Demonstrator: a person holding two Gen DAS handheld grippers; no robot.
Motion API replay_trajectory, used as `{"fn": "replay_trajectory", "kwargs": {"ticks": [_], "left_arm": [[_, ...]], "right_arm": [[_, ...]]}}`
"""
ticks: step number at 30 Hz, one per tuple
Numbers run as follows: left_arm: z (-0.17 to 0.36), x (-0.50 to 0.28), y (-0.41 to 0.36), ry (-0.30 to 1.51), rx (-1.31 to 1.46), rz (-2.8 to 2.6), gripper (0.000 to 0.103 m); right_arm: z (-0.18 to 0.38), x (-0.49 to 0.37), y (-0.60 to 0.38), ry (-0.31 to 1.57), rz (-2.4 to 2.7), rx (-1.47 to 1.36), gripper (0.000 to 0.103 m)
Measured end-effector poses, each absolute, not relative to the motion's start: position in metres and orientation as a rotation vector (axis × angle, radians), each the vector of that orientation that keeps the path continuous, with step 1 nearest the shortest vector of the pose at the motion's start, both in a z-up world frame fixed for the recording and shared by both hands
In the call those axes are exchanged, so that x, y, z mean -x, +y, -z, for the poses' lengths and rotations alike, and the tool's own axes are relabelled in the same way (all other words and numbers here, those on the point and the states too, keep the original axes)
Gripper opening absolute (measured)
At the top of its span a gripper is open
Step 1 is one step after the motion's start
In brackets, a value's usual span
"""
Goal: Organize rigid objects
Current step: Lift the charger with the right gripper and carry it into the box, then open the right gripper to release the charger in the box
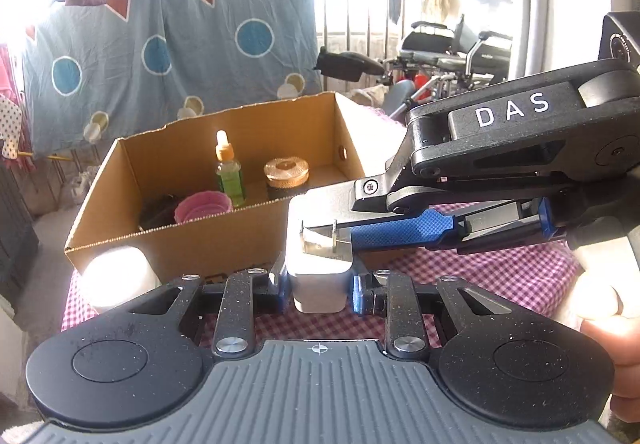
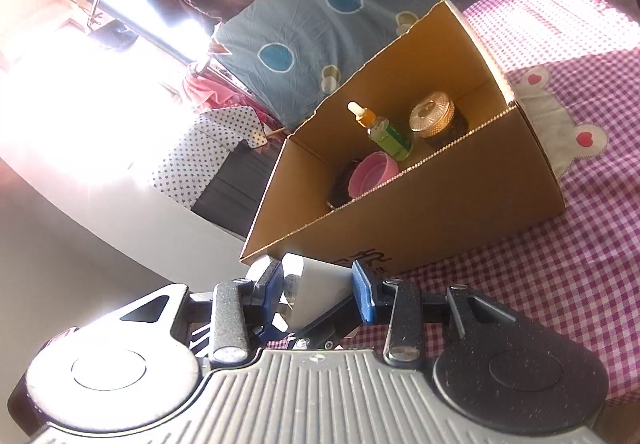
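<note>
Clearly both grippers grasp the white plug adapter (image 1: 318,276): left gripper (image 1: 318,290) clenched on its body, right gripper (image 2: 320,294) near its prongs, before the cardboard box (image 1: 120,244) at the desk's (image 2: 560,244) far edge. Lifting clear of the near wall calls for matched motion.

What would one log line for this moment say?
left gripper: shut on white charger | right gripper: also gripping it | cardboard box: dropper bottle inside

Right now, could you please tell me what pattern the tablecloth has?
The tablecloth is pink-and-white gingham check, clearest in the right wrist view.
</note>
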State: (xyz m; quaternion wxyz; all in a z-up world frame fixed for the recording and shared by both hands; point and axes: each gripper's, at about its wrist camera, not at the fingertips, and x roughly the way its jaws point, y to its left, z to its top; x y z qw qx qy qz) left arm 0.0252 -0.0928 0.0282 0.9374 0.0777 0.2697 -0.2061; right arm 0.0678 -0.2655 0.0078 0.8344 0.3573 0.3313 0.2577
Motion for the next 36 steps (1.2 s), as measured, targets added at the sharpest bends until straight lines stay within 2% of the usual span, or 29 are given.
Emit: {"fn": "replay_trajectory", "kwargs": {"ticks": [7,12,22,30,36], "left_arm": [[-0.063,-0.064,-0.096,0.512,-0.107,0.405,0.026],[-0.059,-0.111,-0.096,0.603,-0.037,0.404,0.026],[-0.023,-0.169,-0.085,0.855,0.126,0.391,0.026],[-0.011,-0.174,-0.087,0.936,0.148,0.383,0.027],[-0.011,-0.179,-0.092,0.940,0.144,0.397,0.028]], "right_arm": [[-0.053,-0.106,-0.268,0.621,-0.582,-0.651,0.041],[-0.062,-0.156,-0.266,0.677,-0.575,-0.587,0.041],[-0.031,-0.222,-0.252,0.896,-0.541,-0.453,0.041],[-0.007,-0.244,-0.242,0.998,-0.540,-0.394,0.041],[-0.001,-0.249,-0.241,1.005,-0.536,-0.388,0.041]]}}
